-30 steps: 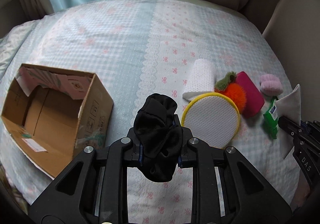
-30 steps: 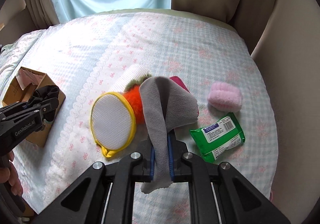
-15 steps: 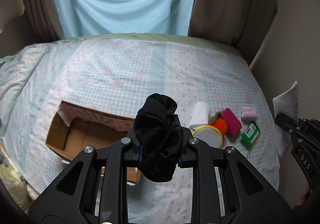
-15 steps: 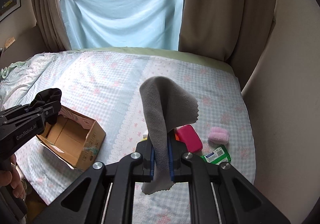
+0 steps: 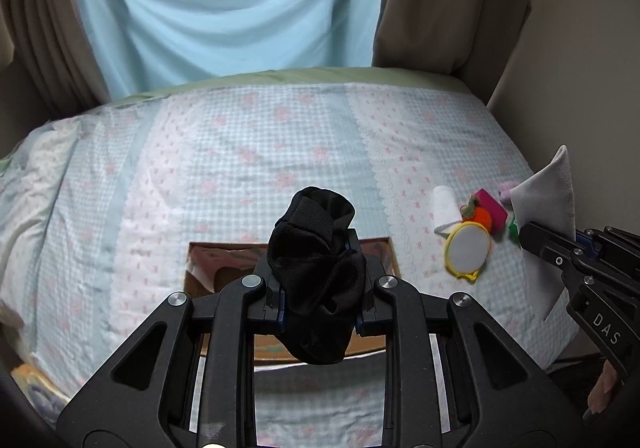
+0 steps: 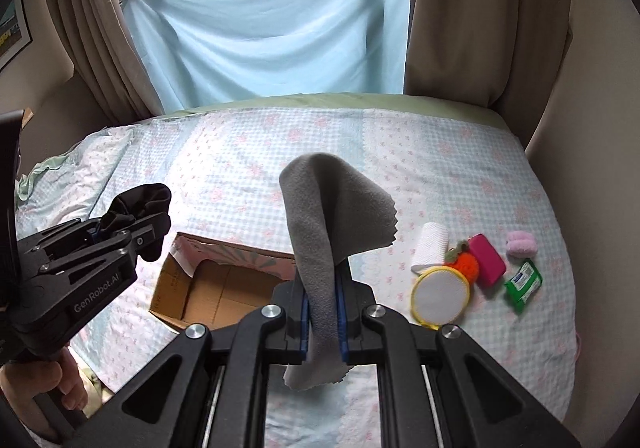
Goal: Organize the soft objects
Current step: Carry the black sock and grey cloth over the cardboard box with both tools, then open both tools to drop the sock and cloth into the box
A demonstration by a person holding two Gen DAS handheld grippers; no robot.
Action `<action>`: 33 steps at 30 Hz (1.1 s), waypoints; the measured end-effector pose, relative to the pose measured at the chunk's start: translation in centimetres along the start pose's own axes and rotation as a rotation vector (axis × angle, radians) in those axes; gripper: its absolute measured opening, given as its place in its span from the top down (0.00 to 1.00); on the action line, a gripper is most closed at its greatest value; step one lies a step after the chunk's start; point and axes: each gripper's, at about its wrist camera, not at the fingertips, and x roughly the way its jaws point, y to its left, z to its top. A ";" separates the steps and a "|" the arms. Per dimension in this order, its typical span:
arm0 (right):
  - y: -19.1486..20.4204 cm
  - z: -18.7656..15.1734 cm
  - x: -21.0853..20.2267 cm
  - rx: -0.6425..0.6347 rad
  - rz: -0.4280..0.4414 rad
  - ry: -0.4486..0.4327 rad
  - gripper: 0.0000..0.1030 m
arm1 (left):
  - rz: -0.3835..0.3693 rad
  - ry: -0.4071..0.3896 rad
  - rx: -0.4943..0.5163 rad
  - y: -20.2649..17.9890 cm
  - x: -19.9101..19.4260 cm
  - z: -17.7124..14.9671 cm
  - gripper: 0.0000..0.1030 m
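The left gripper (image 5: 320, 288), clamped on a black sock (image 5: 316, 268), hung directly over the open cardboard box (image 6: 216, 284). The right gripper (image 6: 322, 312), pinching a grey cloth (image 6: 320, 248), stood beside the box, farther off.

In the left wrist view, the black sock (image 5: 318, 276) and the left gripper (image 5: 320, 312) cover the middle and near wall of the cardboard box (image 5: 208, 260). At 3 o'clock, the grey cloth (image 5: 548, 200) hides most of the pink puff (image 5: 505, 190) and the green packet (image 5: 513, 225). The right gripper (image 5: 536, 236) is cut off at the frame edge. In the right wrist view, print on the green packet (image 6: 523, 284) is too small to read.
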 end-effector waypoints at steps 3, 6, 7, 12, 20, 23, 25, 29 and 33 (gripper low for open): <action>2.7 -0.3 2.0 0.066 0.031 0.049 0.90 | -0.018 0.061 0.041 3.6 1.2 -0.4 0.81; 4.5 -0.6 4.3 0.115 0.055 0.112 0.90 | -0.034 0.135 0.068 6.5 2.9 -1.2 0.81; 4.8 -0.7 5.1 0.133 0.063 0.135 0.90 | -0.038 0.157 0.074 7.3 3.7 -1.6 0.81; 5.6 -1.6 9.3 0.205 0.095 0.254 0.90 | -0.060 0.267 0.080 9.6 7.5 -3.4 0.81; 4.9 -2.6 16.6 0.246 0.079 0.431 0.90 | -0.083 0.425 0.076 10.0 14.2 -5.4 0.81; 3.9 -2.8 19.3 0.272 0.078 0.481 0.90 | -0.083 0.496 0.093 9.6 17.1 -6.3 0.81; 3.4 -3.0 20.9 0.280 0.075 0.517 0.90 | -0.083 0.555 0.109 9.3 19.1 -7.0 0.81; 2.8 -3.2 23.4 0.282 0.071 0.572 0.90 | -0.105 0.649 0.141 8.3 22.2 -8.2 0.81; 2.4 -3.4 24.9 0.292 0.085 0.622 0.90 | -0.117 0.672 0.203 7.1 23.7 -8.6 0.81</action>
